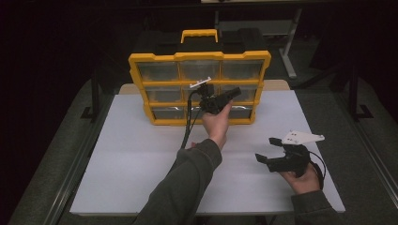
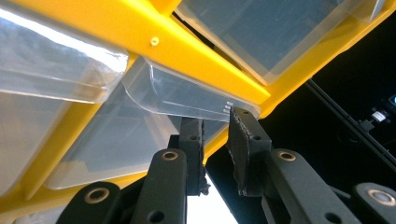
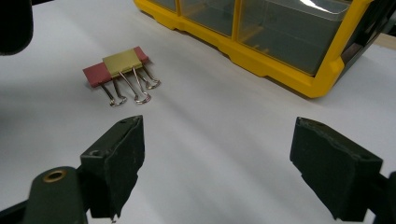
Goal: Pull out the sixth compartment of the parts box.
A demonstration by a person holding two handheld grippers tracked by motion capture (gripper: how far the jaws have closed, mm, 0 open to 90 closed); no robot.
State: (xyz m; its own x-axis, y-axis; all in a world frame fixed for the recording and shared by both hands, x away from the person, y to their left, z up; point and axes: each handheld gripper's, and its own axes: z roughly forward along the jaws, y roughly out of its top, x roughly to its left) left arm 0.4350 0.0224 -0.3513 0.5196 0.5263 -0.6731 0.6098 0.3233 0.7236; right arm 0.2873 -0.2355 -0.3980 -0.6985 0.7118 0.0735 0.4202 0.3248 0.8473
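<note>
2 claws at work. Left claw [image 2: 215,140] nipped onto clear drawer lip [image 2: 196,100] of yellow organizer [image 1: 199,89], drawer barely out. Right claw [image 3: 217,163] wide open, empty, low over surface [image 3: 224,126]; binder clips [image 3: 122,70] near, unstowed.

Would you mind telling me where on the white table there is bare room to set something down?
The white table is bare left of the sleeve, and between the right gripper and the yellow drawer organizer. It is crowded at the organizer's front, where the left gripper works, and around the binder clips.
</note>
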